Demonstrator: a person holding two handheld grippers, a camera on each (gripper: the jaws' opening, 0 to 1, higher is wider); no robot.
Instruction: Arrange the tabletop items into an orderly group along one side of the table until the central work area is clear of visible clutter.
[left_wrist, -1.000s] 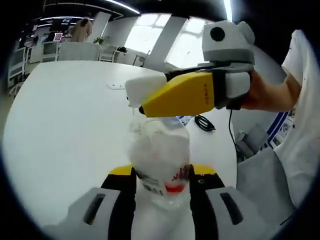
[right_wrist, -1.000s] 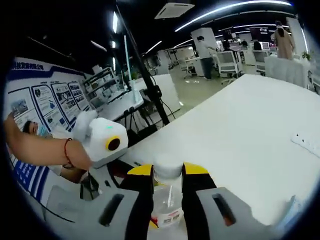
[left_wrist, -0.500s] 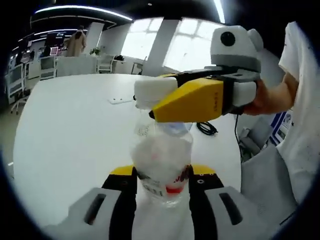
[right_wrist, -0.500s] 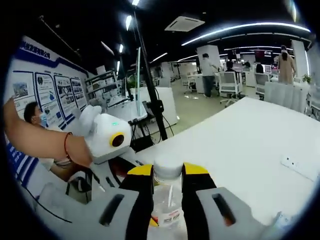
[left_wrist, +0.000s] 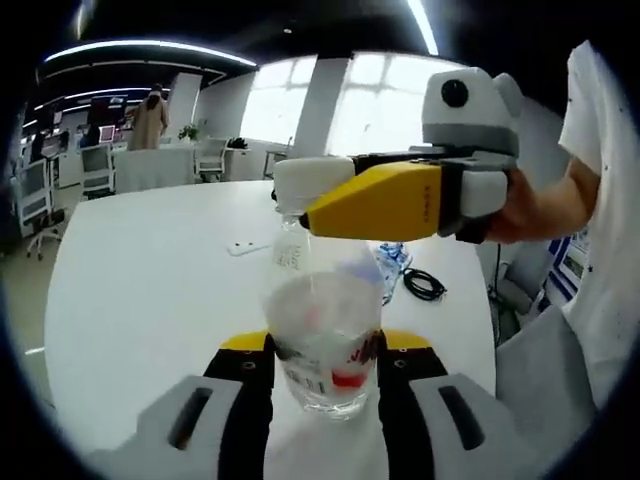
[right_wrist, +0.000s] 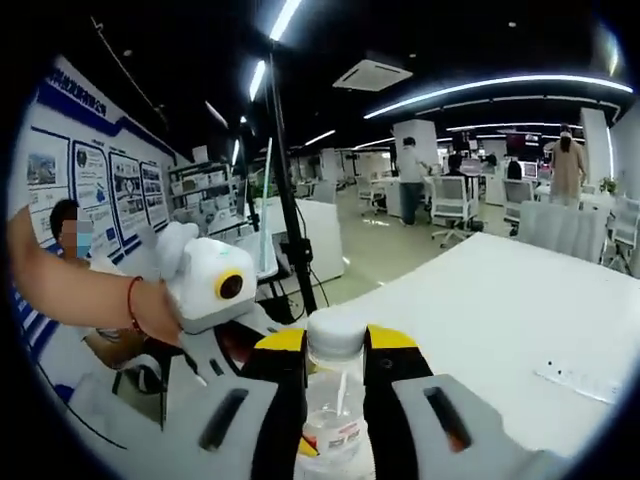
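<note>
In the left gripper view, the left gripper has its two black and yellow fingers pressed on both sides of a clear plastic bottle, at the lower part where the label with red print is. The bottle stands between the fingers and is lifted above the white desk; the view goes along it toward its top. At this top the right gripper comes in from the right side, held by a person's hand, and its yellow finger lies across the white cap. In the right gripper view, the same cap sits between the right gripper's two fingers, which touch it from both sides, and the neck of the bottle goes down between them. So the bottle is held by both grippers at once, one at the body and one at the cap. In this view the left gripper is seen at the left, with a hand around it and a red string on the wrist. On the desk behind the bottle lie a white power strip, a black cable and a small transparent thing with blue print, near the far edge at the right.
</note>
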